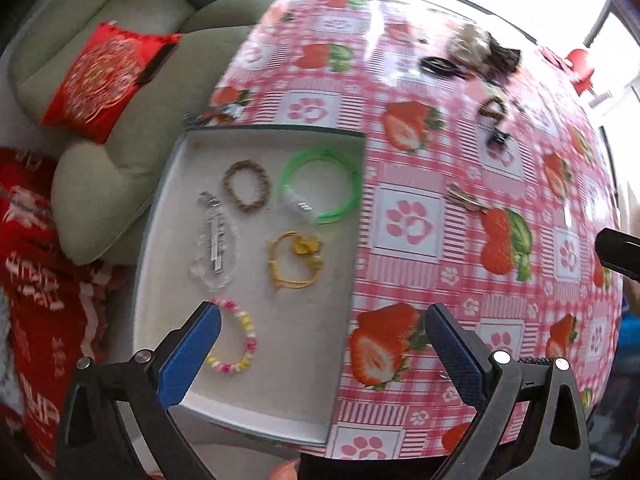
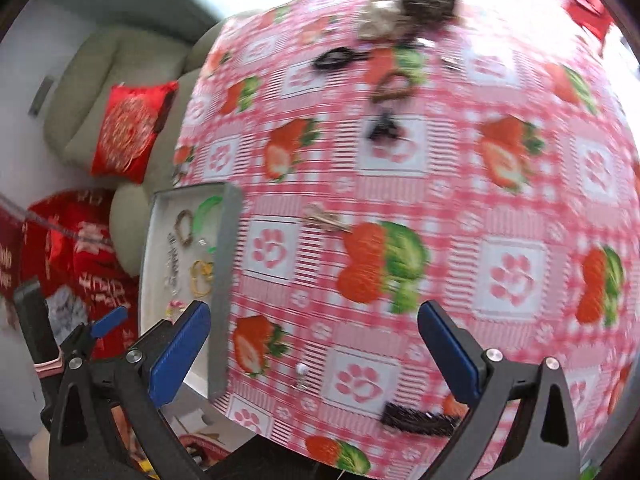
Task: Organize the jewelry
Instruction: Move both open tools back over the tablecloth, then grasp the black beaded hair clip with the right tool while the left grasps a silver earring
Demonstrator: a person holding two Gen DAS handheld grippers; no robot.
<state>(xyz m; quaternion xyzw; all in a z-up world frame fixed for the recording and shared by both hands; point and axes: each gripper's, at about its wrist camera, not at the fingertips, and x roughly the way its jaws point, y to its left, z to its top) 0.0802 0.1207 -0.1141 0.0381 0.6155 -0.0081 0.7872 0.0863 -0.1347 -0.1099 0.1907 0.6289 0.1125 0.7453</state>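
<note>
Where left view bares tray [image 1: 168,216], right adds hairbrush [image 2: 416,422]

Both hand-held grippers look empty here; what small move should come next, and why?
Probably move the open right hand-held gripper toward the brown hair clip lying loose on the tablecloth just beside the tray, where five bracelets already lie.

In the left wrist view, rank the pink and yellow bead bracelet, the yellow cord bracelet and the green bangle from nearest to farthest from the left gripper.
1. Pink and yellow bead bracelet, in the tray, beside the left gripper's left finger.
2. Yellow cord bracelet, mid-tray.
3. Green bangle, at the tray's far right corner.
</note>
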